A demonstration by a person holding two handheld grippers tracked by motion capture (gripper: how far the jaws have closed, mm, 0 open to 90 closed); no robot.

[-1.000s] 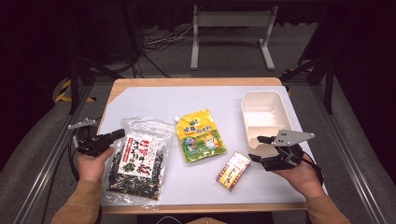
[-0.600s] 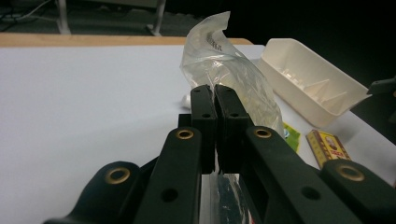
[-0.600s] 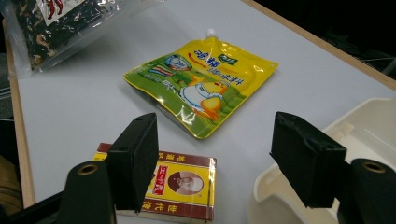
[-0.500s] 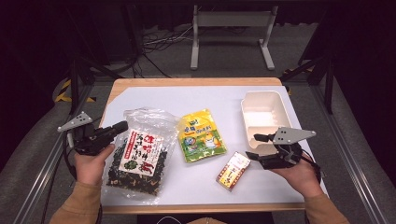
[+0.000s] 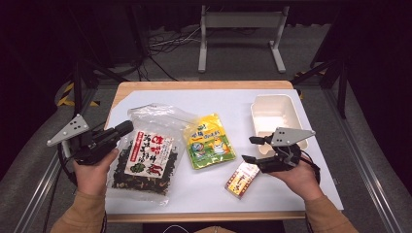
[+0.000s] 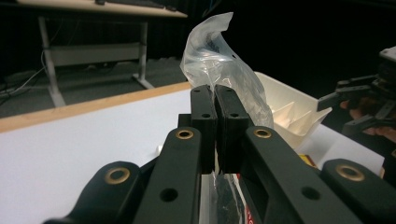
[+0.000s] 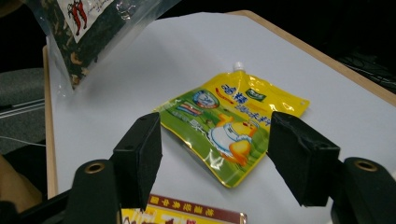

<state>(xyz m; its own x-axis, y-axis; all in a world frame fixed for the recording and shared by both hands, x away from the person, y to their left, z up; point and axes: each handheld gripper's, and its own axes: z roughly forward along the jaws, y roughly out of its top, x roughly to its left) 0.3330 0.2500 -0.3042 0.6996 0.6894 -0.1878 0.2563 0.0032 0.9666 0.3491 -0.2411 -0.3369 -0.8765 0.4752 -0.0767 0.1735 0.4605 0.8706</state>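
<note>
My left gripper (image 5: 124, 130) is shut on the clear top edge of a bag of dark dried food (image 5: 145, 160) and holds that edge up off the white table (image 5: 214, 102). In the left gripper view the shut jaws (image 6: 215, 135) pinch the crinkled plastic of the bag (image 6: 210, 51). My right gripper (image 5: 250, 149) hovers open above a small red and yellow box (image 5: 242, 178). Its jaws have just been closing a little, with nothing between them. In the right gripper view the gripper (image 7: 215, 154) faces a yellow spouted pouch (image 7: 233, 121).
The yellow pouch (image 5: 210, 141) lies flat mid-table. A white divided container (image 5: 272, 114) stands at the right rear, just beyond the right hand. The small box (image 7: 182, 215) lies just under the right jaws. A metal stand (image 5: 240, 29) stands on the floor behind the table.
The left gripper has risen and drawn left, lifting the bag's top edge off the table. The right gripper has shifted slightly and its jaws have narrowed a little.
</note>
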